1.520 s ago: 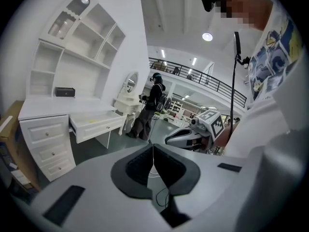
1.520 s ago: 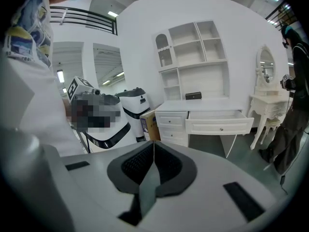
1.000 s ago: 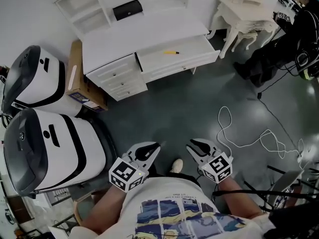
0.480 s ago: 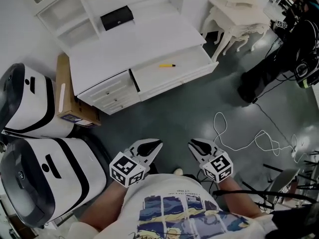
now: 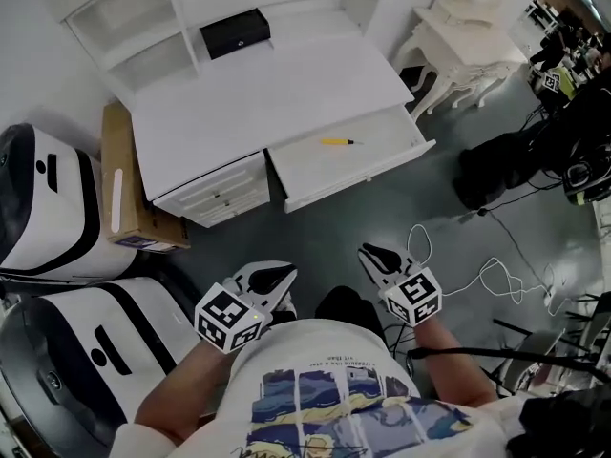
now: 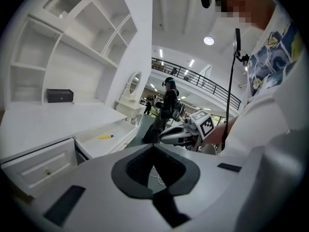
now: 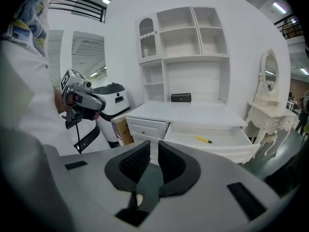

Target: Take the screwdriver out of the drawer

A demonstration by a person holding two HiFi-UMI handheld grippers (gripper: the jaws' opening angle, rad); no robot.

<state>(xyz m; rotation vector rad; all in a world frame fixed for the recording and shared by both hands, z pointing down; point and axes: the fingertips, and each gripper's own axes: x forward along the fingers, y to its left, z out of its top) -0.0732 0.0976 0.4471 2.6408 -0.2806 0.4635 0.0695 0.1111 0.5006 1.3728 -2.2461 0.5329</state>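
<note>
A yellow screwdriver (image 5: 339,142) lies in the open drawer (image 5: 363,175) of the white desk (image 5: 267,84). It also shows in the left gripper view (image 6: 106,137) and in the right gripper view (image 7: 203,139). Both grippers hang over the grey floor, well short of the drawer. My left gripper (image 5: 284,275) is shut and empty, its tips meeting (image 6: 153,147). My right gripper (image 5: 367,252) is closing, with a narrow gap left between its tips (image 7: 153,150) and nothing in it.
A black box (image 5: 235,33) sits at the back of the desk under the shelves. A cardboard box (image 5: 124,194) and two white-and-black machines (image 5: 43,208) stand left of the desk. On the right are an ornate white side table (image 5: 458,36), dark bags (image 5: 496,170) and a white cable (image 5: 496,275).
The person has stepped toward the desk, carrying both grippers along. The right gripper's jaws have narrowed. The left jaws look the same.
</note>
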